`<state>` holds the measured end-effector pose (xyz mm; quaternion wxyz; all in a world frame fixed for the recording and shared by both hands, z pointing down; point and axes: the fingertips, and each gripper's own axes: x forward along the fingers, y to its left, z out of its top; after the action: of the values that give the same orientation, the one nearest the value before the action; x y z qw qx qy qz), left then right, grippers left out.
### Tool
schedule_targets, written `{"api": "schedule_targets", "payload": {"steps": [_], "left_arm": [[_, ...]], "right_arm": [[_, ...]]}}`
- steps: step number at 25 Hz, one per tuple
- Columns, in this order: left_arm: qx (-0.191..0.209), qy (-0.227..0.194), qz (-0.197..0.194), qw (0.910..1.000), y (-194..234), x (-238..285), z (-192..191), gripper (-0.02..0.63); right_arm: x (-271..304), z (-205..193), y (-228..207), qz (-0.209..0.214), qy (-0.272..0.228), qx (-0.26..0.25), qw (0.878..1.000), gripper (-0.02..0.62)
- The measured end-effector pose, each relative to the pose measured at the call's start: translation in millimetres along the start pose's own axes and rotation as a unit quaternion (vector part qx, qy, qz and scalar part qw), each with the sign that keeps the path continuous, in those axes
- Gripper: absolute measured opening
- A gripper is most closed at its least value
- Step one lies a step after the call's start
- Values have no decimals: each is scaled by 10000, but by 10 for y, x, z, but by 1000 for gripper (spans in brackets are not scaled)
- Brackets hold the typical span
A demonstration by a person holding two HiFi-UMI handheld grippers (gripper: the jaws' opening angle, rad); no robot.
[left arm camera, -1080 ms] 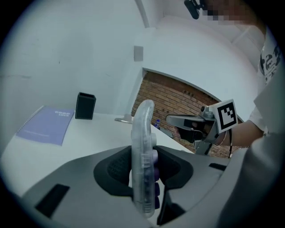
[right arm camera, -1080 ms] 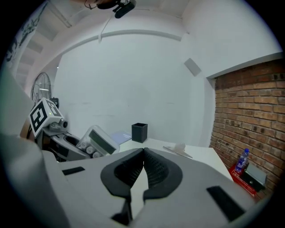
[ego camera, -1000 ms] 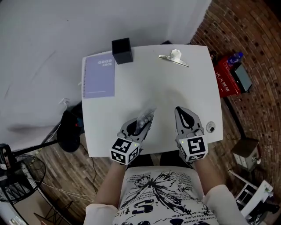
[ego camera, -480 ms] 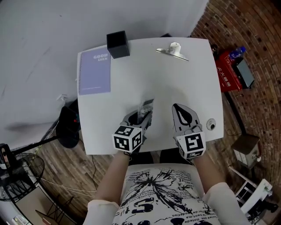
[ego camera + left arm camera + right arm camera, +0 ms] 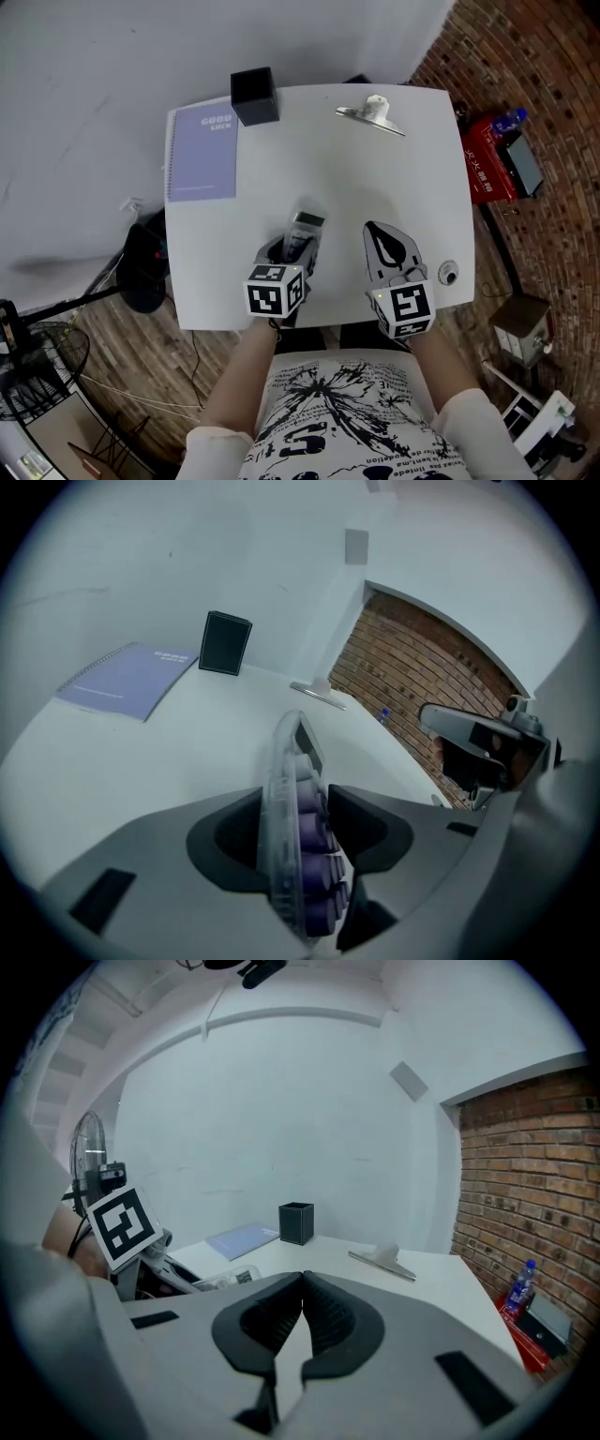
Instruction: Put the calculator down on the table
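Your left gripper [image 5: 294,247] jaws are opening, calculator [image 5: 289,836] standing on edge between them; right gripper [image 5: 302,1283] jaws together, empty

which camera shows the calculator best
The left gripper view: the calculator stands on edge between the opening jaws of the left gripper, purple keys plain. The head view shows it small and partly covered by that gripper. The right gripper view catches only one end.

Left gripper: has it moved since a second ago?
Yes: the left gripper has shifted in from the table's near edge; its jaws are opening, calculator between them.
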<state>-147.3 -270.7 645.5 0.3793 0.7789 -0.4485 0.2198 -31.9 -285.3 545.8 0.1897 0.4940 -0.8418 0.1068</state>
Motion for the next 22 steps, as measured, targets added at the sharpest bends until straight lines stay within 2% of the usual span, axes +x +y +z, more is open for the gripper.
{"api": "schedule_targets", "payload": {"steps": [7, 14, 18, 22], "left_arm": [[169, 8, 163, 9997, 149, -11, 3, 247], [-188, -104, 281, 9994, 311, -53, -36, 281], [-266, -272, 315, 9988, 342, -142, 17, 284], [75, -540, 390, 9978, 245, -343, 198, 282]], "right_arm": [[43, -15, 27, 35, 61, -1, 10000, 15], [-3, -31, 58, 77, 71, -38, 9999, 15], [-89, -27, 38, 69, 65, 12, 10000, 15], [-205, 103, 15, 103, -108, 32, 9999, 15]]}}
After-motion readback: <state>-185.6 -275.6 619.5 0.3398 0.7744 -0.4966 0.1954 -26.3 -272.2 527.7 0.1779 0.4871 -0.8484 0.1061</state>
